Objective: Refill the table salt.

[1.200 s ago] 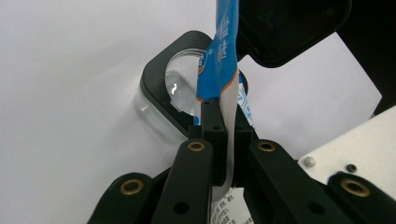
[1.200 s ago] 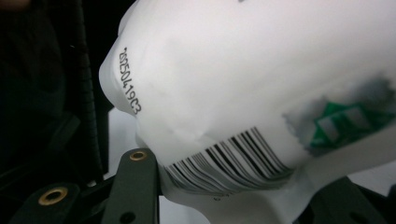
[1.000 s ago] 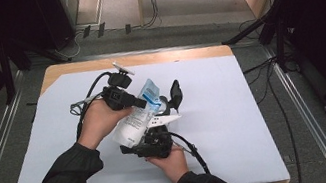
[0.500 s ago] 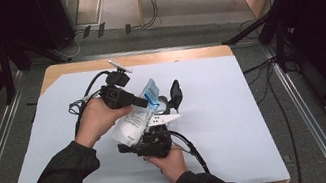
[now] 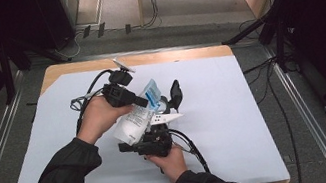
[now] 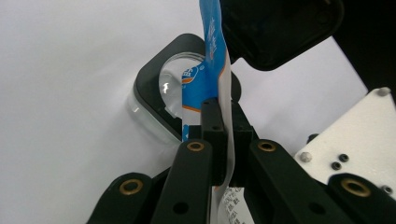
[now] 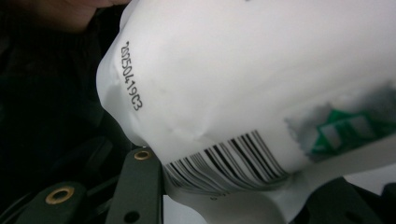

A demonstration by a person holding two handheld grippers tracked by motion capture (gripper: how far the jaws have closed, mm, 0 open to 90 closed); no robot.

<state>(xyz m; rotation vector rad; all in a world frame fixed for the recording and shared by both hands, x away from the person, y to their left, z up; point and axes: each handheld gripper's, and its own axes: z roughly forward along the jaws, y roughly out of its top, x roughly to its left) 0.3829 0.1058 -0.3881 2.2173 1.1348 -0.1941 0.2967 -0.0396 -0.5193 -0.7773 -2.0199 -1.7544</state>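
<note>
A white pouch (image 5: 131, 123) with a blue top is held up over the table between both grippers. My left gripper (image 5: 148, 99) is shut on the pouch's thin blue top edge (image 6: 211, 70); its jaws have just been closing further on it. In the left gripper view the jaws (image 6: 224, 116) pinch that edge flat. My right gripper (image 5: 157, 123) comes from below and is shut on the pouch's white body (image 7: 243, 84), just by the barcode (image 7: 229, 163). A black-rimmed container with a clear lid (image 6: 154, 93) lies on the table under the pouch.
A white sheet (image 5: 238, 129) covers the wooden table (image 5: 185, 54). Black cables (image 5: 85, 92) trail from the left gripper toward the table's left. More cables (image 5: 271, 82) hang off the right edge. Metal rails (image 5: 307, 112) run along the floor on both sides.
Both hands stay where they were, with the pouch still between the grippers. Nothing has visibly shifted.
</note>
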